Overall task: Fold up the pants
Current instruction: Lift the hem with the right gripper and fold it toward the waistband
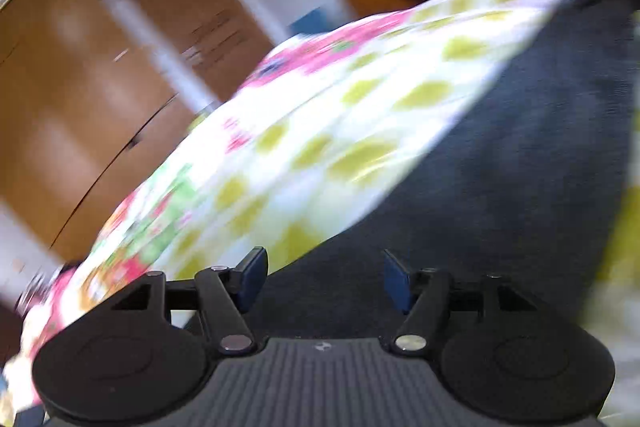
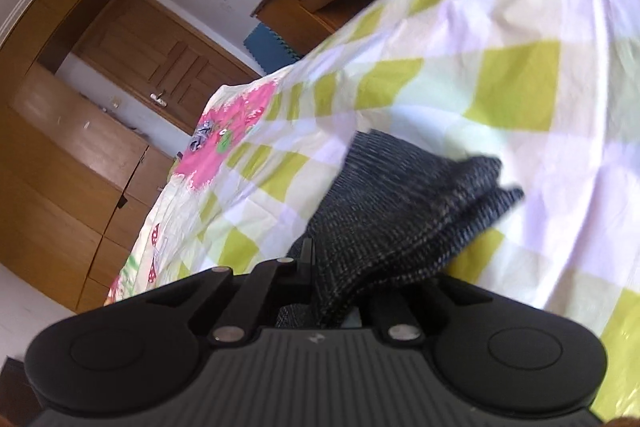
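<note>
Folding under way: right gripper (image 2: 320,267) clenched on a bunched end of the pants (image 2: 400,211), lifted off the bed (image 2: 520,75) with layers drooping past the fingertips. Left gripper (image 1: 325,281) released, jaws apart, nothing between the blue pads (image 1: 253,275), hovering over the dark spread of pants (image 1: 500,163) lying toward the near edge of the bed. Next, probably, carrying the held end across onto the flat part, then smoothing. Coarse, speckled charcoal knit, soft and floppy; thin cotton sheet in yellow-green checks, pink floral band near the far corner.
</note>
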A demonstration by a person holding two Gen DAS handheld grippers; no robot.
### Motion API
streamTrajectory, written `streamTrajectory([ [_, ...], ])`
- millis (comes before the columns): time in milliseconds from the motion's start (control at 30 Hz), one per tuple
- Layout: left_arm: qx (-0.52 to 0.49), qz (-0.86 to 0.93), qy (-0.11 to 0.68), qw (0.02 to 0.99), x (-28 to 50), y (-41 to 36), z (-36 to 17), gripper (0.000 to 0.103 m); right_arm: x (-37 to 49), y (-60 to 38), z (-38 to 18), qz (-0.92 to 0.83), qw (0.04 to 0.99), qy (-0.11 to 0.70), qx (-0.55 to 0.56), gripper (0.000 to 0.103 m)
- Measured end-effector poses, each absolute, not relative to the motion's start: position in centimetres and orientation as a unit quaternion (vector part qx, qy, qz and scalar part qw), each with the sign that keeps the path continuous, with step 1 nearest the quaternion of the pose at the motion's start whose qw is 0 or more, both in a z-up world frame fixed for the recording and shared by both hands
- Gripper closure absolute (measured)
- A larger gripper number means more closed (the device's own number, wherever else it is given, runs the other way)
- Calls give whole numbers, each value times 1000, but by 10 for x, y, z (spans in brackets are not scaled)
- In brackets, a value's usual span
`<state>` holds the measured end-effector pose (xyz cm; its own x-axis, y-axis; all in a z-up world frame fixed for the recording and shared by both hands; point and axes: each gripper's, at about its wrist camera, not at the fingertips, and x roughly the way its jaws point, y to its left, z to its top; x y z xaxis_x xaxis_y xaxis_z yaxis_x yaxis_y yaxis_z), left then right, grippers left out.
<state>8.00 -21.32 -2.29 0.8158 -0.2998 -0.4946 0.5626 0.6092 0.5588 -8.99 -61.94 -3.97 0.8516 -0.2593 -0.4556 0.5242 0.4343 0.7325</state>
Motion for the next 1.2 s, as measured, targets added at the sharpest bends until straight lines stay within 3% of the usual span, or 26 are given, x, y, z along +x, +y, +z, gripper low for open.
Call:
streamTrajectory([
  [200, 376, -157, 237, 882, 115, -160, -65, 26, -69, -594, 6, -201, 868, 133, 433, 99],
  [433, 320, -147, 217, 910, 96, -133, -41, 24, 6, -486, 85, -75, 927, 157, 333, 99],
  [600, 270, -70, 215, 936, 98, -54, -31, 22, 67, -370, 116, 24, 952, 188, 242, 99],
  [700, 258, 3, 220, 941, 108, -9, -39, 22, 105, -297, 112, 73, 950, 214, 214, 99],
  [833, 188, -29, 250, 949, 111, 30, -49, 10, 145, -206, 91, 124, 942, 254, 182, 99],
  [1067, 128, -41, 261, 956, 114, 56, -41, 10, 169, -89, 42, 170, 928, 324, 77, 99],
  [1200, 80, -54, 280, 955, 115, 74, -43, 7, 167, -63, 31, 166, 931, 323, 42, 99],
])
